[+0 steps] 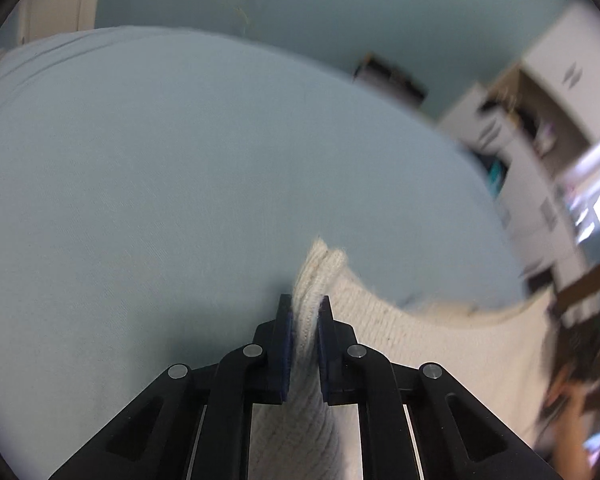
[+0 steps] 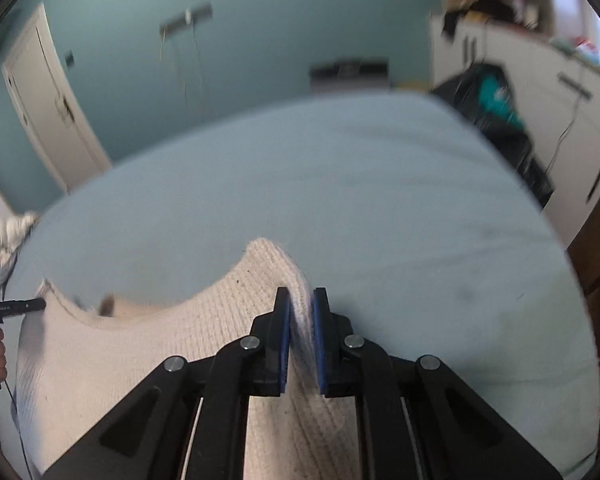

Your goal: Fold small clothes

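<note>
Pinching the cream knit garment (image 2: 148, 344) over the blue bed sheet (image 2: 380, 208), both grippers (image 1: 305, 312) (image 2: 300, 304) clamp its corners.

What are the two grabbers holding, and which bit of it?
Both hold one cream knitted garment. The left gripper pinches one top corner, the right gripper the other, with the cloth hanging between them over the bed.

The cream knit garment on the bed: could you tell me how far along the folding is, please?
Done: both corners are gripped. The left hand-held gripper is shut on one corner of the cream knit garment, and the right hand-held gripper is shut on the other. In hand: the edge between them sags in a curve above the pale blue bed sheet. Left: no finished fold shows yet; it still has to be laid and folded.
</note>
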{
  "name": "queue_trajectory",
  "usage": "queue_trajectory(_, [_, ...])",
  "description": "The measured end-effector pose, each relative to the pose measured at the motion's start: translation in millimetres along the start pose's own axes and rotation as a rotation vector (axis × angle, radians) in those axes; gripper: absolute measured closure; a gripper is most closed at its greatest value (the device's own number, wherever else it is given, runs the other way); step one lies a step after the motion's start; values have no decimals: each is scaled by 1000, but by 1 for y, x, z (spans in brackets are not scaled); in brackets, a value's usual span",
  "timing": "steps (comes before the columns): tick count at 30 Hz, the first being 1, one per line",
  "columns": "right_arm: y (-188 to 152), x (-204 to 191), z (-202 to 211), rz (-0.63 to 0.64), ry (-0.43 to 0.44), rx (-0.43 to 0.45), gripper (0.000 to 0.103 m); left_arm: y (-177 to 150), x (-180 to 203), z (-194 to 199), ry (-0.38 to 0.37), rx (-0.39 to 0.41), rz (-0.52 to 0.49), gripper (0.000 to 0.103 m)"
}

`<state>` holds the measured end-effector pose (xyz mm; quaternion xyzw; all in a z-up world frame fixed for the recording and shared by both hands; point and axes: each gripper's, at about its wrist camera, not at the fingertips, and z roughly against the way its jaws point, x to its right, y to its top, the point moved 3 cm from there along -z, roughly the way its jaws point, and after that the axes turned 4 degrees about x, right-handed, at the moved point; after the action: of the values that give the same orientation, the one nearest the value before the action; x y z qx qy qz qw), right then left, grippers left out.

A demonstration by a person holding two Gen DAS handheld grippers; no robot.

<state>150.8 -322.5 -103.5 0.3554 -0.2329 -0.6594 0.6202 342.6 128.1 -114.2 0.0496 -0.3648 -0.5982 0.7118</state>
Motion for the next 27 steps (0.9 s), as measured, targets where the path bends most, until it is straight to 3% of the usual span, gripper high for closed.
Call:
queue_trajectory(2, [6, 10, 12, -13, -34, 48, 98, 8, 3, -1, -8, 38, 12, 94])
queue_trajectory(5, [10, 18, -3, -69, -70, 24, 98, 17, 8, -18, 42, 47, 29, 94])
queue_trajectory(9, [2, 3, -54, -60, -183, -77, 98, 21, 8, -54, 135, 23, 30, 94])
queue_trajectory(12, [-12, 26, -77, -127, -259, -167, 103, 13, -2, -82, 219, -33, 41, 94])
queue_trajectory(14, [-19, 48, -80, -124, -435, -189, 103, 9, -11, -94, 278, -66, 31, 93])
queue_trajectory(15, [-22, 60, -83, -163, -438, -214, 103, 5, -14, -96, 268, -86, 36, 93])
queue_trajectory(17, [-36, 84, -81, -298, -312, -259, 103, 7, -9, -93, 246, -92, 29, 90])
queue_trajectory(18, [-35, 91, -69, -340, -262, -227, 103, 9, -5, -88, 217, -110, 31, 90])
queue_trajectory(20, [-31, 98, -47, -361, -218, -205, 103, 15, 7, -73, 193, -130, -1, 87])
queue_trajectory(21, [-30, 99, -38, -359, -196, -221, 96, 20, 14, -62, 205, -123, -33, 86])
queue_trajectory(22, [-30, 100, -26, -356, -167, -254, 88, 25, 19, -50, 214, -111, -56, 77])
queue_trajectory(23, [-34, 100, -9, -348, -124, -305, 62, 29, 24, -36, 219, -98, -70, 48])
queue_trajectory(24, [-40, 95, 1, -339, -101, -321, 38, 31, 27, -18, 221, -73, -75, 26])
queue_trajectory(25, [-45, 86, 20, -315, -69, -325, 35, 32, 31, -3, 218, -39, -80, 0])
queue_trajectory(27, [-58, 74, 62, -264, -10, -311, 35, 30, 39, 37, 192, 39, -107, 0])
